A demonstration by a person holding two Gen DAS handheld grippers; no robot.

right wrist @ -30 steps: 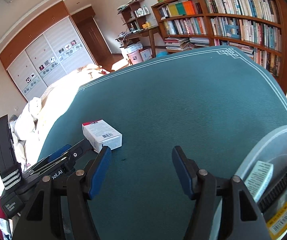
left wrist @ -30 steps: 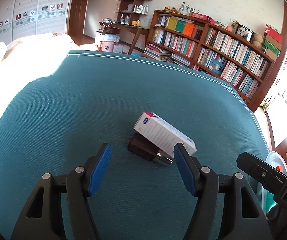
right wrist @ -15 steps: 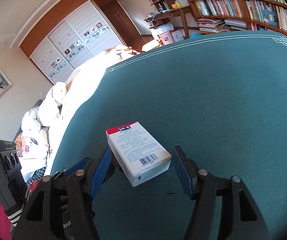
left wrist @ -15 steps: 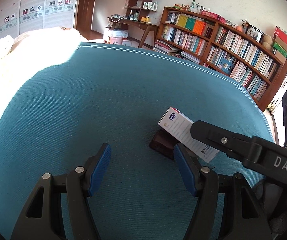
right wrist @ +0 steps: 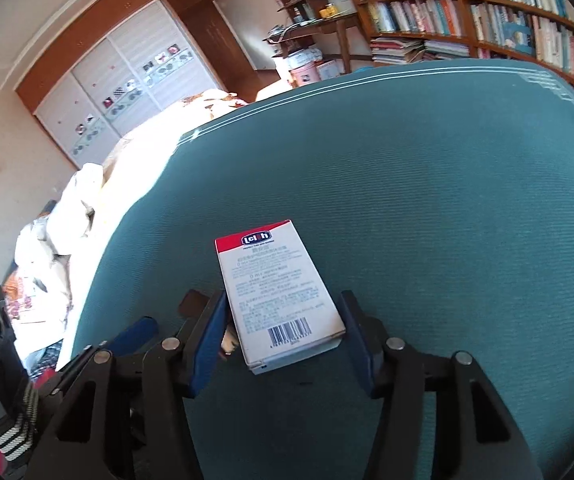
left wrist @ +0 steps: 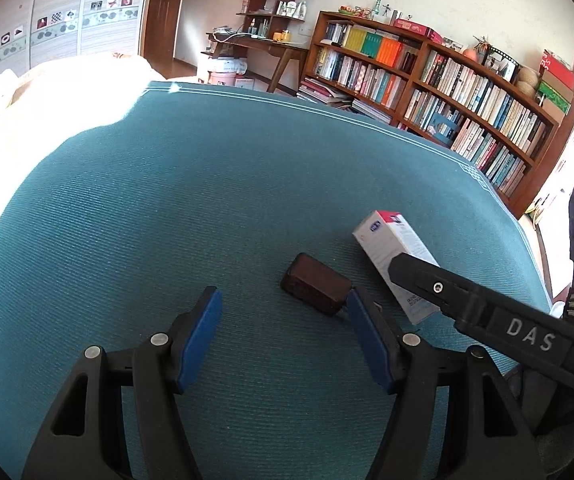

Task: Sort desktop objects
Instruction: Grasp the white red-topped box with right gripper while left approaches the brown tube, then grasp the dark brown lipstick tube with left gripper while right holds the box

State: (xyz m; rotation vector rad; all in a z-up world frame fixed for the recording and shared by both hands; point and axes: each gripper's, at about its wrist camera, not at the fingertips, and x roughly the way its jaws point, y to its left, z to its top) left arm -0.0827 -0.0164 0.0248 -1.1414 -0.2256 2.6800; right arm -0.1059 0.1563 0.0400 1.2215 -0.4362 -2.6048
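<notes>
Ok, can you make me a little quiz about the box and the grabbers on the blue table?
1. True or false: the right gripper has the white carton between its fingers.
2. What lies on the teal tablecloth beside the carton? A) a dark brown block B) a yellow cup C) a spoon
3. Fill in: the left gripper is open and holds ____.

Key:
1. True; the carton sits between the blue pads, though I cannot tell whether they press on it yet.
2. A, the dark brown block.
3. Nothing.
</notes>
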